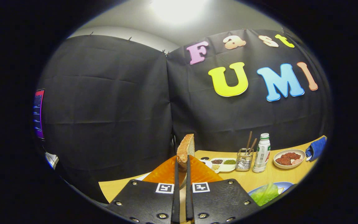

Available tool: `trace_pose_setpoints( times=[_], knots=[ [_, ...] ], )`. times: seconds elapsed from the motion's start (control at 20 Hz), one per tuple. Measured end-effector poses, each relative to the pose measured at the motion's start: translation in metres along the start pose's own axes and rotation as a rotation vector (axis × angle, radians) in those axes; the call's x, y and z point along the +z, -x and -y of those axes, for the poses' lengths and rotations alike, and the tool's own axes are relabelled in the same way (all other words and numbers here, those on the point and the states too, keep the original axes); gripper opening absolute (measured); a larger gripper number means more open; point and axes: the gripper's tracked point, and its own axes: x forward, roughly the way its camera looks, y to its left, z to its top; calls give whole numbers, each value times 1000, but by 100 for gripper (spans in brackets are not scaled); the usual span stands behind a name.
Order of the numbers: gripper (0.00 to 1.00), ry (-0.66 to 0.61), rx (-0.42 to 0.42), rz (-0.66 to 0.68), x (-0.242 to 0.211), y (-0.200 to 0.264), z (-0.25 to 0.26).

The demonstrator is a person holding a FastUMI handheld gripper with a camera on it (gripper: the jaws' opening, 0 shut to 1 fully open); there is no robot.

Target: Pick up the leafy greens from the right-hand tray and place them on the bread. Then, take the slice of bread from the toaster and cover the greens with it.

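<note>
A slice of bread (186, 148) stands on edge, held up between my fingers, and my gripper (182, 165) is shut on its lower part. Below and behind the slice lies an orange surface (166, 172), whose nature I cannot tell. Leafy greens (264, 193) lie on a blue tray (284, 186) to the right of my fingers, low on the wooden table (253, 179). A toaster is not something I can make out here.
Beyond my fingers to the right stand a white divided dish of seeds (224, 164), a wire holder with chopsticks (244, 158), a white bottle (262, 153) and a bowl of reddish food (289, 158). A blue cloth (316, 147) lies at the far right. A lit screen (38, 114) hangs at left.
</note>
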Motion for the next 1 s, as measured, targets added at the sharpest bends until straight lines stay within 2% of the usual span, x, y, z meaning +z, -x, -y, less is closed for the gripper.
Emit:
trace_pose_setpoints(
  times=[0.1,0.35,0.8,1.0],
  knots=[
    [7,-15,8,27,14,10,4],
    [7,12,-56,72,27,50,47],
    [7,133,-272,-67,-24,114,176],
    [7,154,-350,-104,-42,135,213]
  ],
)
